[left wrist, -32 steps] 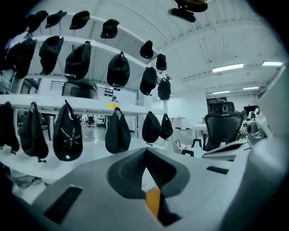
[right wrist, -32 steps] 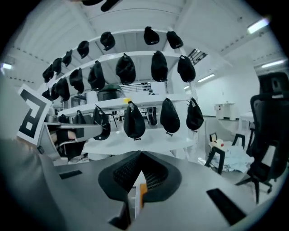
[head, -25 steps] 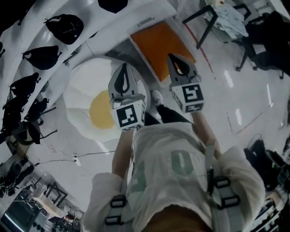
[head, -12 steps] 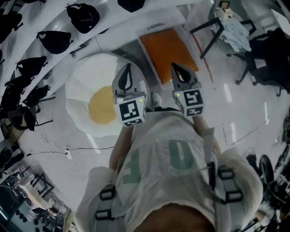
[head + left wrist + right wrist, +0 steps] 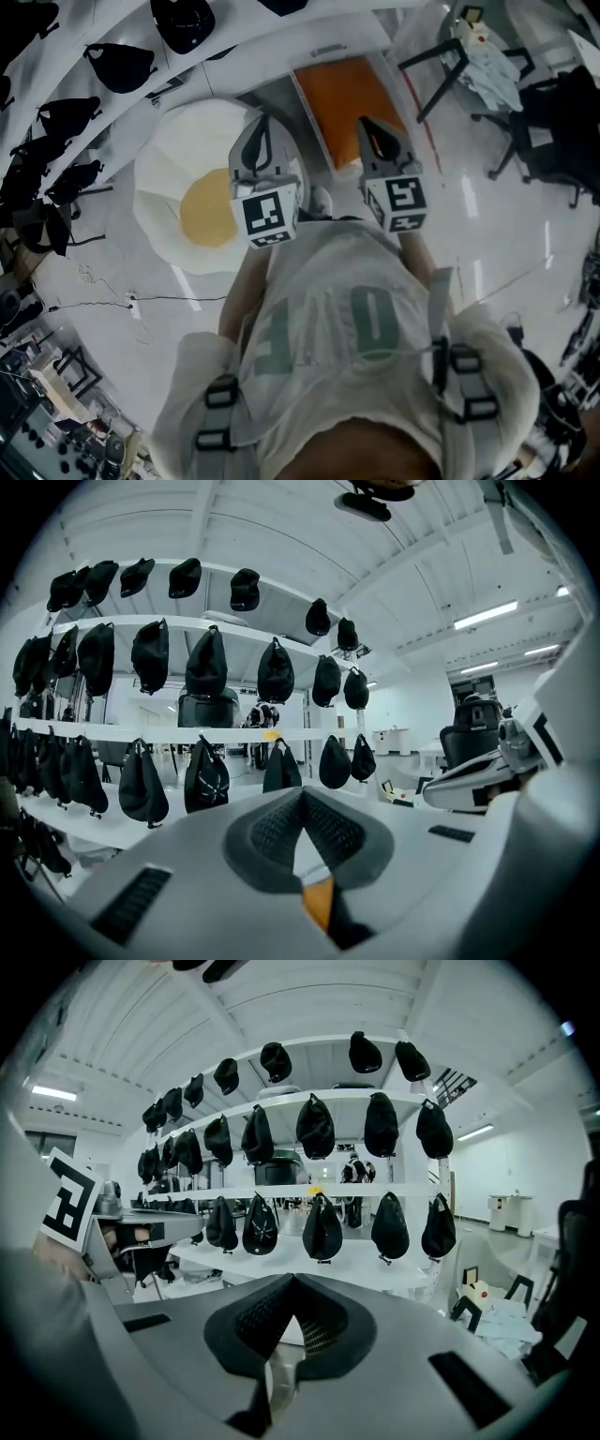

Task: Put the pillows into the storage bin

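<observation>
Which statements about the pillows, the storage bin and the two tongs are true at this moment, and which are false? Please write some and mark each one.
1. The round white pillow with a yellow centre lies on the floor, outside the white-rimmed storage bin. True.
2. The left tongs hold that white pillow. False: they are shut with nothing between them, above the pillow.
3. The flat orange pillow lies inside the storage bin. True.
4. The right tongs stand wide open. False: they are shut and empty.
</observation>
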A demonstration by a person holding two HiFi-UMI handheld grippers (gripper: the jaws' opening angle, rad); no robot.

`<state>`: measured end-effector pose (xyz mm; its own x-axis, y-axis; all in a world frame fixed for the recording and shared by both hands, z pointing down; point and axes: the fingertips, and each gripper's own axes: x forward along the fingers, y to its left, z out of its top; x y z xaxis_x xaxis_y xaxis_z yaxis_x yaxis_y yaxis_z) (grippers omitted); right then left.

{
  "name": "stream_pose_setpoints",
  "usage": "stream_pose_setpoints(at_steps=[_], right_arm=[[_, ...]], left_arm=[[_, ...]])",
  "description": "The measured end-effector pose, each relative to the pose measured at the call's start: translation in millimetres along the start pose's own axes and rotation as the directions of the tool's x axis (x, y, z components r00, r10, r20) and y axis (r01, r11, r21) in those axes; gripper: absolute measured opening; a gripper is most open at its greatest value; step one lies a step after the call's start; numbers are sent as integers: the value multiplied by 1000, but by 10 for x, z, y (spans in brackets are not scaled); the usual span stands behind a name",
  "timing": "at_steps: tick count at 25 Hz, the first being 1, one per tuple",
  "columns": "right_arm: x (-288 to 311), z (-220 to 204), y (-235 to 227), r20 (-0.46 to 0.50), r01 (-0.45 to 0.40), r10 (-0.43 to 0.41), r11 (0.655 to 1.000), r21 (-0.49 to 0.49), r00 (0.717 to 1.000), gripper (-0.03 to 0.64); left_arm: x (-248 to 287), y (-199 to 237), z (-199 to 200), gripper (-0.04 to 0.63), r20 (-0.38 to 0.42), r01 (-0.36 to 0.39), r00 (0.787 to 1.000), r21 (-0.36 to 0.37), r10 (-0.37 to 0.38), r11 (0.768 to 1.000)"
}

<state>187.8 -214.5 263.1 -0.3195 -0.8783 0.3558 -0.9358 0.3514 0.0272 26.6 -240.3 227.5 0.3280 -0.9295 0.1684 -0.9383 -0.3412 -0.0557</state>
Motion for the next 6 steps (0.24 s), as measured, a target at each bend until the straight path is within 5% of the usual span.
stream_pose_setpoints(at_steps=[6], right_arm=[[-121, -61, 58, 6, -2, 2, 1000, -4, 1000, 8]], left_arm=[[-204, -20, -65, 6, -6, -8, 1000, -15, 8, 1000]])
